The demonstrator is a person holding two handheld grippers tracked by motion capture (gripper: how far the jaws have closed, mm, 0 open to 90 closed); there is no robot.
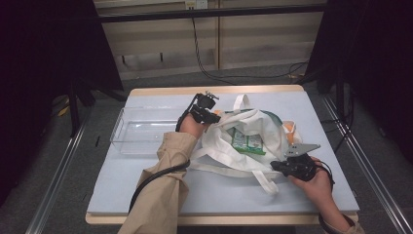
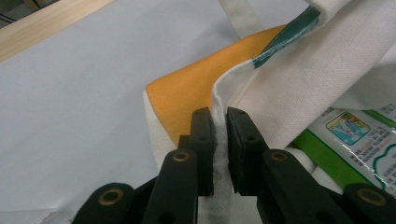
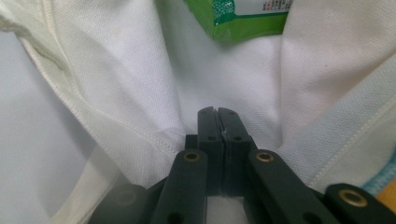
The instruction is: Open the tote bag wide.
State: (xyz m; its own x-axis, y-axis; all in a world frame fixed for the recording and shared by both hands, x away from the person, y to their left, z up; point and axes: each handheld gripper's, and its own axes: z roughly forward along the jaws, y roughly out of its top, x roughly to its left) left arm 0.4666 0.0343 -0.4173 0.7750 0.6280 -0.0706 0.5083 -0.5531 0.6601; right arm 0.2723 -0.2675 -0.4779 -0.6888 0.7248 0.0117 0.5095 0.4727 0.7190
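A light blue-grey table (image 1: 146, 180) carries everything here, and on its left part lies a clear plastic bin (image 1: 141, 130), empty and close by the work, probably the place where the goods are meant to go. To the right of the bin, across the middle of the table, lies a white canvas tote bag (image 1: 253, 127) on its side with its mouth pulled open toward the person, one strap (image 1: 265, 183) trailing off toward the near edge. The bag is spread between two grips, seemingly so that its opening stays wide and the contents can be reached. The left gripper (image 1: 210, 116) is at the far-left rim; in the left gripper view its jaws stand narrow, pinching the hemmed edge of the cloth, with an orange item (image 2: 187, 93) lying just past the rim. The right gripper (image 1: 278, 166) holds the near-right side; in the right gripper view its jaws are pressed fully together on a thin fold of the canvas. Inside the mouth lies a green and white packet (image 1: 247, 144), flat and exposed between the two grips.
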